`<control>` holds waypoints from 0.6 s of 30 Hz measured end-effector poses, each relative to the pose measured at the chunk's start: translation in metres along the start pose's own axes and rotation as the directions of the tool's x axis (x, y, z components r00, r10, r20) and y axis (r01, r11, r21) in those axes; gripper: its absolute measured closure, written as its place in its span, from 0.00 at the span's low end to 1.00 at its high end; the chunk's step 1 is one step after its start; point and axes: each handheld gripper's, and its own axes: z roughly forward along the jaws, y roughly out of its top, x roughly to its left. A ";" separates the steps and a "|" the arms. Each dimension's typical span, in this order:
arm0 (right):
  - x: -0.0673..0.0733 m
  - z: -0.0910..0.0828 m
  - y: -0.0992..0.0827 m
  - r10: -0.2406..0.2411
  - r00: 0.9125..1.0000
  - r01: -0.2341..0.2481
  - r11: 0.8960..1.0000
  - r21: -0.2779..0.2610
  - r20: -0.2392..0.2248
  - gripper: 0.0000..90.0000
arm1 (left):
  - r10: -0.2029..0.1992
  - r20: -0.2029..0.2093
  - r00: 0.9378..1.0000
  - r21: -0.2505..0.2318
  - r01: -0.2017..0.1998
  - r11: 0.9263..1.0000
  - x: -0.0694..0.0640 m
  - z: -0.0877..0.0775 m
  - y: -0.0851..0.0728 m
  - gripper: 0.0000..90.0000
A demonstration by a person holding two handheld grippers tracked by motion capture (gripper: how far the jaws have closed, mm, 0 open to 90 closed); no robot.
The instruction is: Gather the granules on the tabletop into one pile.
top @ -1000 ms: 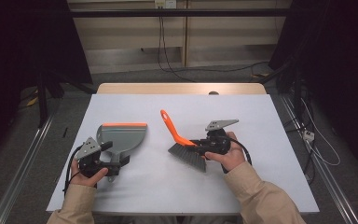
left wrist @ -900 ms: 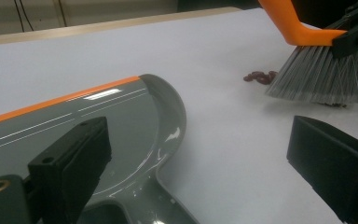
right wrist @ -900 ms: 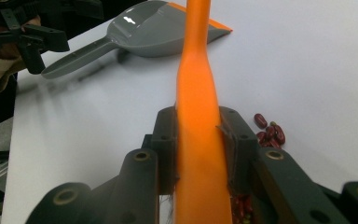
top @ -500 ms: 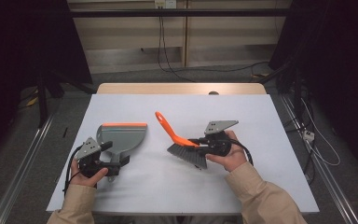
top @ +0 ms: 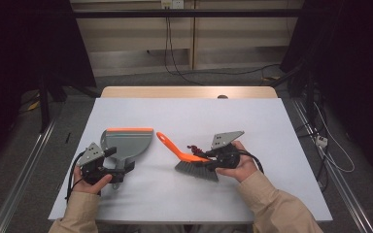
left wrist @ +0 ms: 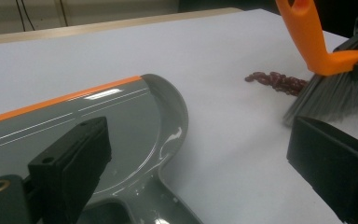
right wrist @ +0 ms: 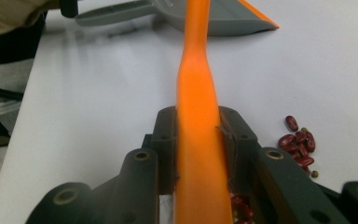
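Observation:
A grey dustpan (top: 127, 143) with an orange lip lies flat on the white table (top: 189, 114), seen close in the left gripper view as the dustpan (left wrist: 121, 126). My left gripper (top: 119, 161) sits at its handle, and in its own view the left gripper (left wrist: 200, 140) stands open, jaws wide on either side of the handle. My right gripper (top: 210, 160) is shut on the orange handle of a hand brush (top: 174, 147); the right gripper (right wrist: 199, 149) clamps the brush handle (right wrist: 196, 93). The grey bristles (left wrist: 335, 93) rest beside a small heap of red beans (top: 193, 147), (left wrist: 277, 81), (right wrist: 300, 142).
A wooden strip (top: 189, 92) borders the table's far edge. Cables (top: 175, 58) run over the floor behind, and metal rails (top: 24, 170) flank the table. Bare white surface lies beyond the dustpan and beans.
The brush in my right gripper has tipped lower and shifted left, bringing its handle tip down toward the table. The left gripper and the dustpan have stayed put.

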 end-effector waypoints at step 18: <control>-0.029 0.010 0.007 -0.046 0.999 0.046 0.999 -0.008 0.004 0.78 | -0.003 -0.001 1.000 0.004 0.003 1.000 0.001 0.001 -0.001 0.07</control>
